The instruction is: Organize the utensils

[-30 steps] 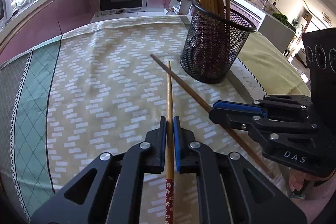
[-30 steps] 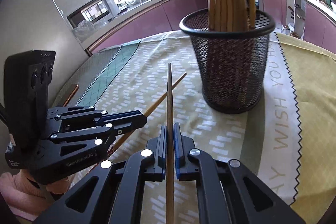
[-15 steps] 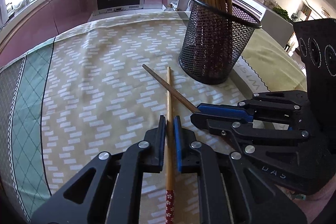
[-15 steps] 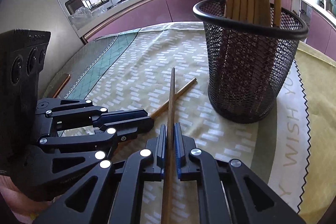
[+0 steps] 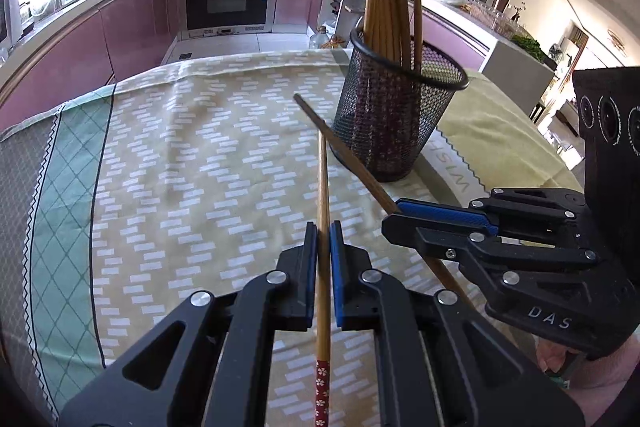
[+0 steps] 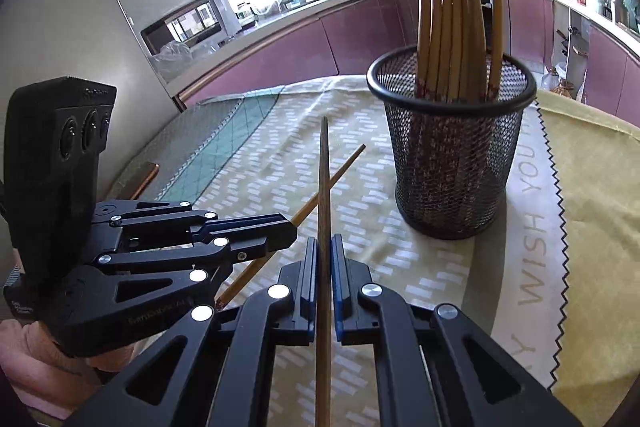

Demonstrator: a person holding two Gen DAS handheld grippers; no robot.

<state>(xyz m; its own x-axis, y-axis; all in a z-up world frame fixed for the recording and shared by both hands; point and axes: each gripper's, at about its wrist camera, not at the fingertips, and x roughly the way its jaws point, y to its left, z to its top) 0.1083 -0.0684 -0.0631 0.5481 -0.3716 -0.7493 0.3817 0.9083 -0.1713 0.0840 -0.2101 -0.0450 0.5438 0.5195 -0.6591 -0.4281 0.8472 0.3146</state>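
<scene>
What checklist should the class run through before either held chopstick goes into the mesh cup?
1. Left gripper shut on its chopstick: ok.
2. Right gripper shut on its chopstick: ok.
3. Mesh cup upright on the tablecloth: ok.
4. Room left in the cup: ok, the standing chopsticks leave part of the opening free.
5. Held sticks clear of each other: cannot tell; they cross in both views, and contact is not visible.
6. Patterned ends facing the same way: cannot tell; only the left stick's patterned end shows clearly.
</scene>
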